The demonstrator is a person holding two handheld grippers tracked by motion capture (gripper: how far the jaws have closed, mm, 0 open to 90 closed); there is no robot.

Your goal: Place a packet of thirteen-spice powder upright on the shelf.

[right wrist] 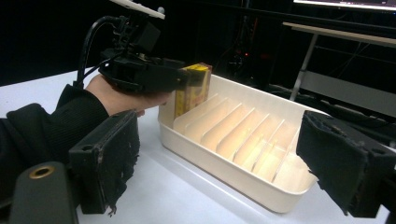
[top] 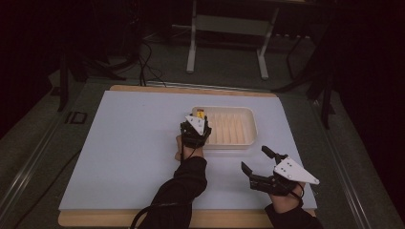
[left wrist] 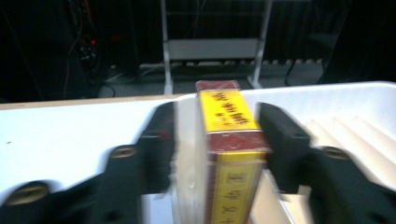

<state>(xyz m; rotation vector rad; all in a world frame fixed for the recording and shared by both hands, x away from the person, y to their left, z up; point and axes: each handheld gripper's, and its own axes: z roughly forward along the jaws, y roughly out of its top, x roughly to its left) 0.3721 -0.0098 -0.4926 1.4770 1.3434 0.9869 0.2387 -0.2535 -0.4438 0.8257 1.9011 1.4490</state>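
Note:
A yellow and dark red box [left wrist: 229,121] stands on end in the end slot of a cream slotted tray [top: 253,126], at its left end. My left gripper [top: 198,117] is shut on the box, with one jaw against each side of it. From the right gripper view, the same box [right wrist: 194,88] rises above the tray wall [right wrist: 224,172], and the left gripper [right wrist: 180,79] holds it from the side. My right gripper [top: 254,158] hovers open and holds nothing. It is near the table's front right, short of the tray.
A white sheet [top: 129,152] covers the wooden table [top: 95,218]. The tray's other slots [right wrist: 243,135] hold nothing. Behind the table stands a metal frame [top: 227,28] on a dark floor with cables.

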